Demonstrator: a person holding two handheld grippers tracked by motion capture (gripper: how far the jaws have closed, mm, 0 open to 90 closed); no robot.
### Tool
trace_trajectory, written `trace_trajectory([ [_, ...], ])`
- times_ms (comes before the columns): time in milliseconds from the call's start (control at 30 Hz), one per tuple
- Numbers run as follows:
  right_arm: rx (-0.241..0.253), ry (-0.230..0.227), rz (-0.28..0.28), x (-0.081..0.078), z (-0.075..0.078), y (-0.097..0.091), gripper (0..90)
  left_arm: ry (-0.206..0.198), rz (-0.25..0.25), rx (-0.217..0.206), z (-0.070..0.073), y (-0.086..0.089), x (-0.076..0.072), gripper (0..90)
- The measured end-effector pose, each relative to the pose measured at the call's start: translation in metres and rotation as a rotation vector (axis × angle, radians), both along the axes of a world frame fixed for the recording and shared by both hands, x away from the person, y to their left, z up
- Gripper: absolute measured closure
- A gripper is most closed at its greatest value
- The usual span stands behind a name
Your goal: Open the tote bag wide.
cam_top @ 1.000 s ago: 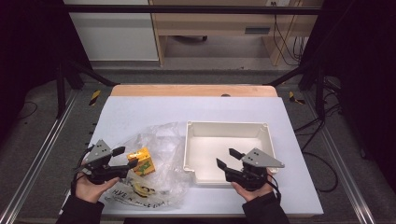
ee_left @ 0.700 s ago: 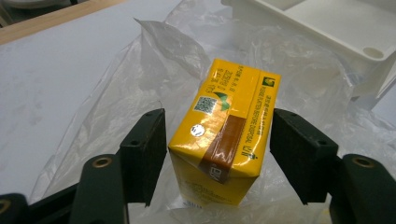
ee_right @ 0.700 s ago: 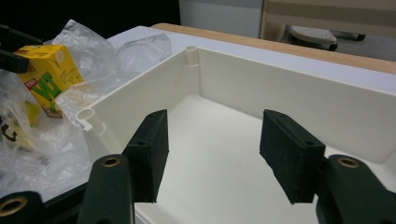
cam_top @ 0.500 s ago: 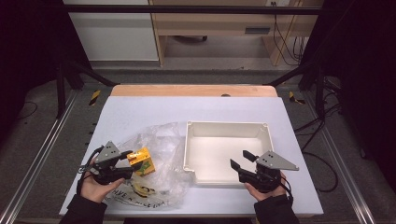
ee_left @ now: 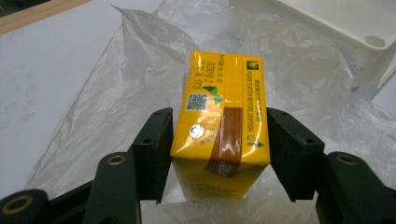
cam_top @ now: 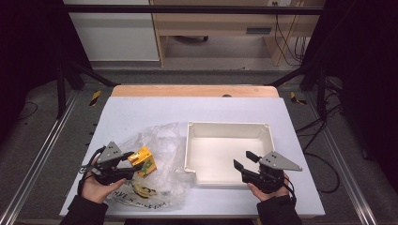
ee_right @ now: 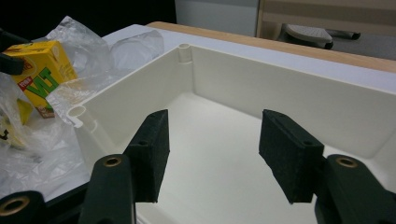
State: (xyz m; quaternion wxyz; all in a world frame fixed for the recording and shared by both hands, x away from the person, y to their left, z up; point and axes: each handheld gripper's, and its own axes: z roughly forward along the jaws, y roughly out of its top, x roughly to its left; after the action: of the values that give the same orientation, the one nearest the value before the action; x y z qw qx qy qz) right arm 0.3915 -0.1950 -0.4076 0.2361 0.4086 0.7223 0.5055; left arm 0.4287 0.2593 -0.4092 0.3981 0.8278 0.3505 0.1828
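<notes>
In the high view, the left gripper (cam_top: 133, 161) sat at the lower left of the frame, over a crumpled clear plastic bag (cam_top: 162, 154) spread on the white table (cam_top: 155, 110). Its jaws had just been closing, and the left gripper view showed them clamped on the two long sides of a yellow drink carton (ee_left: 219, 126), the pads pressed flat against it. The carton lay in the middle of that view on the bag's film, its top with the foil straw hole facing the camera. In the high view the carton (cam_top: 142, 161) was just left of the empty white tray (cam_top: 227, 127), near it but not touching.

The right gripper (cam_top: 244, 161) hovered at the lower right of the high view above the tray's near edge. In the right gripper view its jaws (ee_right: 212, 154) stood apart with nothing between them, the tray's bare floor beyond.

Judging by this, the step in hand was the pick: the grip on the carton looked made, the lift not yet begun. The next move would call for raising the carton clear of the loose film without dragging the bag along, then carrying it rightward over the tray's wall and setting it down inside; the free right gripper could pin the bag if it clung
</notes>
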Motion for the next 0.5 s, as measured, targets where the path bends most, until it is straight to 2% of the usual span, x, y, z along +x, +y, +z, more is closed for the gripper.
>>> trace_trajectory([
  [100,-0.001,0.003,-0.006,0.0011,-0.0002,-0.0008,43.1,0.014,0.001,0.020,-0.0044,-0.0084,0.0066,42.1],
  [267,-0.001,0.008,-0.005,0.0022,-0.0006,-0.0013,43.0,0.031,0.010,0.027,-0.0082,-0.0078,0.0095,44.9],
  [500,-0.010,0.013,-0.008,0.0034,-0.0019,-0.0010,43.0,0.046,-0.004,0.038,-0.0107,-0.0082,0.0119,47.5],
])
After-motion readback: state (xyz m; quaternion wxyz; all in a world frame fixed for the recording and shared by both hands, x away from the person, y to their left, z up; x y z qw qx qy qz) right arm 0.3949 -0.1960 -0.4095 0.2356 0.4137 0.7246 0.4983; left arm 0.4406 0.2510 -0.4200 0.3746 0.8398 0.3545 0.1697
